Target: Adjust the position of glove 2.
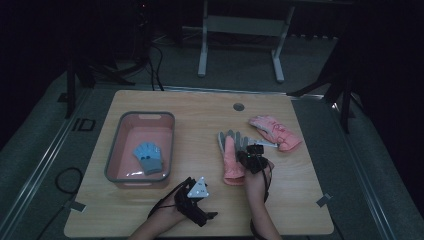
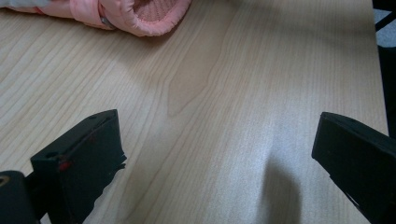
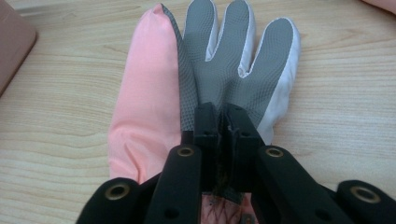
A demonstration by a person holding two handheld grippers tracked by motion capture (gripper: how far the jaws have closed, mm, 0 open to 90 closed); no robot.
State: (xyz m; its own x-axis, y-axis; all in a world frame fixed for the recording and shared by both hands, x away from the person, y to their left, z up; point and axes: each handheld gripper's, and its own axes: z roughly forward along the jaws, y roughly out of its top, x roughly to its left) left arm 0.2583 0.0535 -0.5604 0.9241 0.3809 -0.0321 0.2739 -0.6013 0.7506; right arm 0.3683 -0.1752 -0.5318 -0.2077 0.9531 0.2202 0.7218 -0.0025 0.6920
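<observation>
Between the right gripper's [image 3: 223,122] jaws, pink-and-grey glove [image 3: 224,70].

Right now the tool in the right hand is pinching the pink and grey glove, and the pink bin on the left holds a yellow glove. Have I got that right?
Not quite: the glove in the pink bin is light blue, not yellow, as the high view shows. The rest stands: the right tool is pinching the pink and grey glove.

High view dim, murky — both gripper views bright, sharp; soft shadows on table [image 2: 224,84].
</observation>
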